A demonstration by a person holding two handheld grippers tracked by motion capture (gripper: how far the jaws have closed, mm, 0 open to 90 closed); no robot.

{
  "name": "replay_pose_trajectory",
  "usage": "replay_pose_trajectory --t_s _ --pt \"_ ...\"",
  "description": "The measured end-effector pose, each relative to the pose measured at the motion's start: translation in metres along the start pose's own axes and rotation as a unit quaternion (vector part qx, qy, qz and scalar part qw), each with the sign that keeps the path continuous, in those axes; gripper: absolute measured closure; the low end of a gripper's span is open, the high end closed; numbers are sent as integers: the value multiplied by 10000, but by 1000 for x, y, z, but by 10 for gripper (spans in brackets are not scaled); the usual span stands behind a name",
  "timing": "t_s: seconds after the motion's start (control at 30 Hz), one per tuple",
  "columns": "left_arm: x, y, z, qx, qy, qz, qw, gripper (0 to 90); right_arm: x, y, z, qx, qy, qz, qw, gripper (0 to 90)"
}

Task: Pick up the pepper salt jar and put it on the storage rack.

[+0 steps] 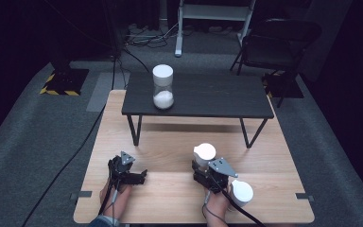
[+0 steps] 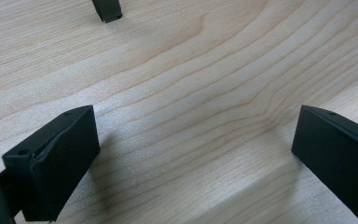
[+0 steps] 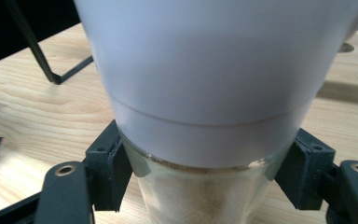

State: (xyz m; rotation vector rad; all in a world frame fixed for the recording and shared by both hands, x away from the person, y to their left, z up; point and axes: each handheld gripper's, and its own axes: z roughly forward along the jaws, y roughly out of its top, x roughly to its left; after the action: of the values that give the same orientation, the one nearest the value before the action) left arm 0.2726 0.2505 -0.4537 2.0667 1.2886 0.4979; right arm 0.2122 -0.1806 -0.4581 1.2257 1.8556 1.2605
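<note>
While clamped: right tongs point(image 3: 205, 182) grip sand timer point(image 3: 205, 93) at its glass
Left tongs point(image 2: 191, 154): released, over tabletop point(image 2: 191, 70), 9 o'clock of right

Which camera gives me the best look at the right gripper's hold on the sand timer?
The right gripper view: its jaws press both sides of the sand timer's glass just below the white cap. In the high view the right gripper and its plate cover the glass, leaving the caps visible. The left gripper view looks at bare table.
</note>
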Motion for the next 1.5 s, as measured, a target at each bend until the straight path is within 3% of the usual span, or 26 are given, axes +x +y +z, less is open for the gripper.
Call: replay_pose_trajectory --t_s 0.27,0.5,0.6,0.83,1.03,1.13,1.5 --pt "0 0 0 -6 6 -8 10000 8 1 19 -15 -116 189 -19 9998 298" --pt "0 0 0 -6 16 -15 10000 8 -2 49 -29 -183 212 -189 9994 299" --pt "0 0 0 -6 18 -27 10000 8 -6 61 -34 -189 298 -152 9993 299" --pt "0 0 0 -18 43 -57 10000 8 -7 87 -45 -304 368 -417 9980 299" --pt "0 1 1 -7 83 -61 9999 7 -17 111 -48 -208 382 -671 9968 299" --pt "0 2 2 -13 92 -84 9999 6 -27 122 -48 -167 456 -606 9970 299" --pt "-2 2 2 -8 132 -114 9998 4 -50 159 -47 -344 555 -706 9954 299"
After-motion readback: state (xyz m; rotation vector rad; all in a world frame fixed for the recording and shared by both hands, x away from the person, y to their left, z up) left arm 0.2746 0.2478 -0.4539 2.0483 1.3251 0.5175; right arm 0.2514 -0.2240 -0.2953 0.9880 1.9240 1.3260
